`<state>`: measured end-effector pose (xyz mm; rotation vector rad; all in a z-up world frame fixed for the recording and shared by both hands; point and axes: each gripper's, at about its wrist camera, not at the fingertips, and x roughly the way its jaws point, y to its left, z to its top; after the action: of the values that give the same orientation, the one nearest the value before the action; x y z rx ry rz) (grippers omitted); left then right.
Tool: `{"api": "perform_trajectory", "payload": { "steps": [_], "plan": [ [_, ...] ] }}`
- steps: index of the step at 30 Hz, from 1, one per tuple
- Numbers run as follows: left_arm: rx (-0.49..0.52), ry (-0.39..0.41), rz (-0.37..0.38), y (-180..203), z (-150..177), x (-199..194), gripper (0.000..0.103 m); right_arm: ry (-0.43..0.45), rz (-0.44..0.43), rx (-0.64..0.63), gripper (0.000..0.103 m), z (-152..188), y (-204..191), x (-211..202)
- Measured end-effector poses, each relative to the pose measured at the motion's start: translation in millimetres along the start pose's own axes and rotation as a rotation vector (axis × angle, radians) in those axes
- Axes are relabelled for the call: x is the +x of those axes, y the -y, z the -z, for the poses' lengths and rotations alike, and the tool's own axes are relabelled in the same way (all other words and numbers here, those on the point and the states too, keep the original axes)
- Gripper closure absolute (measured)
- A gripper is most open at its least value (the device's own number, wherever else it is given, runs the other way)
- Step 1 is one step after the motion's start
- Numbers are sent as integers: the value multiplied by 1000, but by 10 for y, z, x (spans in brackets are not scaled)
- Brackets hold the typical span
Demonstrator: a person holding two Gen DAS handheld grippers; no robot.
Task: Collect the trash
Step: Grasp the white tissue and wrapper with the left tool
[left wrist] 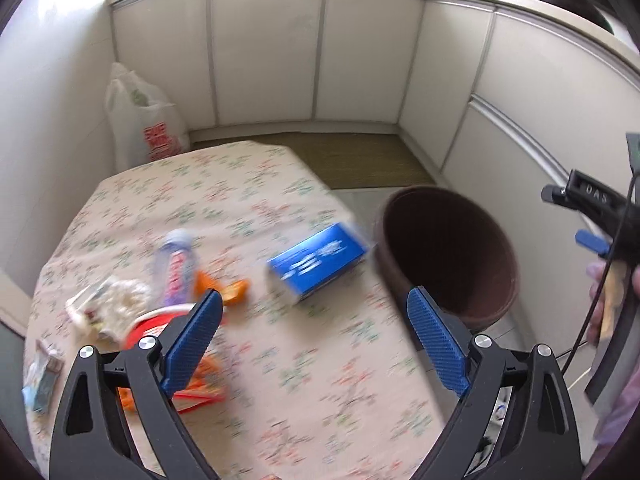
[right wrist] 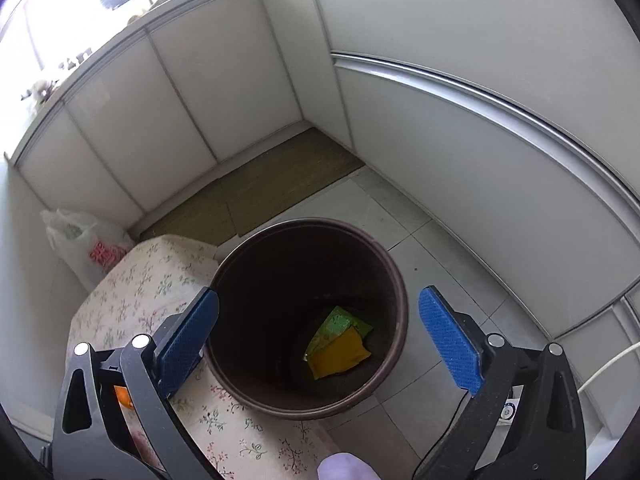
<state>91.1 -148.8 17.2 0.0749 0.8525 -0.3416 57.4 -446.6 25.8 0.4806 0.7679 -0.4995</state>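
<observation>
Brown bin [right wrist: 308,316] beside floral table [left wrist: 248,344], yellow-green wrappers [right wrist: 340,340] lying at its bottom. Blue box [left wrist: 318,264] blurred near table edge, just beside bin. Left gripper [left wrist: 316,336] spread wide, empty. Right gripper [right wrist: 320,340] likewise, over bin.

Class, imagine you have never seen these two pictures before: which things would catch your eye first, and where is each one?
The blue box stands out, blurred, near the table's edge beside the dark brown bin on the floor. Inside the bin, a yellow and green packet glows against the dark bottom. To the left on the floral tablecloth lies a cluster of wrappers and a bottle.
</observation>
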Motion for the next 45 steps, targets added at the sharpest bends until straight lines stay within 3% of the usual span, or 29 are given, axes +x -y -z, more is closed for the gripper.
{"api": "perform_trajectory", "payload": {
  "steps": [9,11,13,18,21,29,32,34,38,45],
  "plan": [
    [-209,-8,-148,-1382,289,-270,12,-99,-84,-264,7,387,-1040,194],
    [-275,-9,-143,-1678,350,-236,12,-113,-93,-323,7,501,-1252,223],
    [-380,-26,-73,-1962,387,-137,12,-112,-103,-383,7,636,-1465,217],
    [-724,-137,195,-2488,505,337,13,-106,-134,-500,7,917,-1852,177],
    [-809,-162,257,-2562,506,558,18,-106,-133,-544,7,998,-1997,198],
    [-896,-229,289,-2593,523,1019,21,-144,-133,-541,7,1072,-2138,345],
    [-916,-232,293,-2609,537,1160,36,-154,-132,-550,7,1106,-2185,384],
    [-910,-242,294,-2615,533,1211,59,-160,-137,-557,7,1127,-2220,395],
    [-880,-245,290,-2568,523,1163,84,-158,-137,-568,7,1150,-2260,401],
    [-778,-175,267,-2501,411,853,91,-172,-164,-564,7,1174,-2319,411]
  ]
}}
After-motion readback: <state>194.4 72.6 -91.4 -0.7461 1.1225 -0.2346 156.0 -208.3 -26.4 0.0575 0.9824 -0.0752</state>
